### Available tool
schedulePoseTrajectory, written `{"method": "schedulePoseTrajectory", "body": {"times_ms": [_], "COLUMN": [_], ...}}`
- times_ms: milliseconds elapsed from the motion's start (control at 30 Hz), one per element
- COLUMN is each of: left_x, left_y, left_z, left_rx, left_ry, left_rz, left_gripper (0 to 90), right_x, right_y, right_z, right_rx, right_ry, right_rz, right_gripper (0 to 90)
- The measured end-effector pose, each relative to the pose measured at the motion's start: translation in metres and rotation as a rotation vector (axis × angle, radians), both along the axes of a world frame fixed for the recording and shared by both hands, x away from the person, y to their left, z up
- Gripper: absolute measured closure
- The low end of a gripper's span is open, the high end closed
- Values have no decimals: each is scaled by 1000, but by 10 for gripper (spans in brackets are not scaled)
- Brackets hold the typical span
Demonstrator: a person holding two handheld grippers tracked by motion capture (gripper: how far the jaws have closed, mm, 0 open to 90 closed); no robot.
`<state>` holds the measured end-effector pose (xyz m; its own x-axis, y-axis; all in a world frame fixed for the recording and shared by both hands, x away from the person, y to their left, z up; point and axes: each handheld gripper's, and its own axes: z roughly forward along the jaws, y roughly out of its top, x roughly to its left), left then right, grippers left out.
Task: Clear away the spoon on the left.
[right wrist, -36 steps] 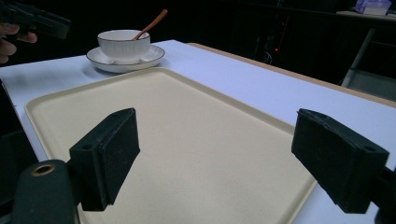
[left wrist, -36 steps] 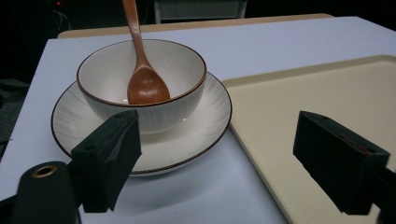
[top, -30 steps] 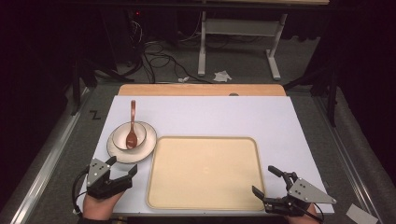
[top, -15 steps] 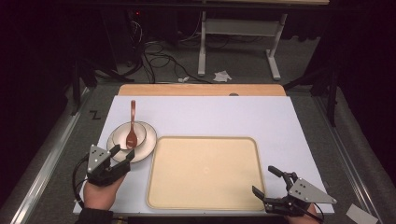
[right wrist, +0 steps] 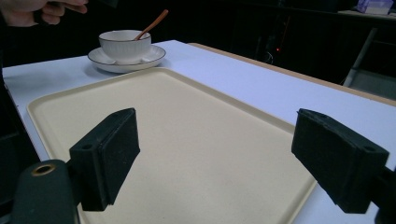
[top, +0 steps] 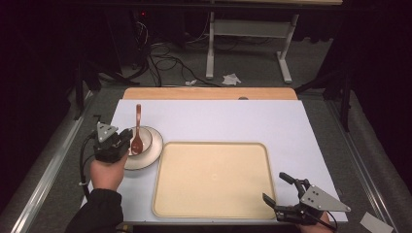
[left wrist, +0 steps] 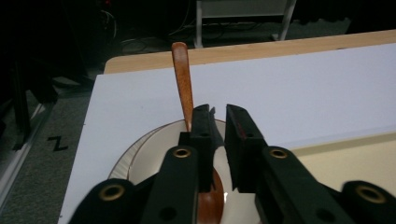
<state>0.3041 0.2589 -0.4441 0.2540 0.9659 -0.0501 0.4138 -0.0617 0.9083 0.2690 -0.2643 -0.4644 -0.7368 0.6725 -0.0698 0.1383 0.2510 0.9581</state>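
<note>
1. We see the left gripper [top: 118, 141] over the near-left side of the white bowl [top: 140, 141], which stands on a saucer [top: 144, 159] on the white table cover [top: 252, 121], just beside the far-left corner of the beige tray [top: 214, 179].
2. Its jaws are almost together, with a thin gap between them. In the left gripper view they stand just beside the spoon [left wrist: 183, 84], and we cannot tell if they pinch the bowl's rim or are only clenched on nothing.
3. We judge the hand comes from the near side so that the handle stays free.
4. The wooden spoon has its scoop down in the bowl. Its long axis runs away from the person, with the handle tip toward the far edge of the table and tilted upward over the far rim.
5. The right gripper [top: 284, 194] rests at the near-right corner of the tray, jaws spread wide and holding nothing, probably waiting.
</note>
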Motion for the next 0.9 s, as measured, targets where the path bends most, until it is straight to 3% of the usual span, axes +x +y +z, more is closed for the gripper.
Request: {"method": "schedulePoseTrajectory", "body": {"times_ms": [33, 100, 200, 300, 367, 400, 500, 567, 667, 900], "left_x": [0, 14, 22, 41, 44, 54, 63, 75, 84, 119], "left_y": [0, 3, 4, 5, 5, 6, 6, 7, 9, 13], "left_z": [0, 6, 10, 16, 17, 19, 19, 17, 15, 0], "left_rx": [0, -10, -6, 14, 14, 21, 29, 58, 48, 70], "left_ry": [0, 16, 22, 37, 40, 50, 57, 64, 76, 162], "left_rz": [0, 26, 33, 57, 64, 85, 96, 133, 145, 199], "left_gripper": [864, 900, 900, 900, 900, 900, 900, 900, 900, 900], "right_x": [0, 0, 0, 0, 0, 0, 0, 0, 0, 0], "right_y": [0, 0, 0, 0, -1, -1, -1, -1, -1, -2], "right_z": [0, 0, 0, 0, 0, 0, 0, 0, 0, 0], "right_rx": [0, 0, 1, 3, 1, 1, 1, 6, 7, 15], "right_ry": [-1, 2, 1, 5, 3, 1, 1, 1, 7, 17], "right_rz": [1, -4, 3, -1, -4, -1, 0, 0, 1, -6], "right_gripper": [162, 162, 162, 162, 162, 162, 162, 162, 162, 162]}}
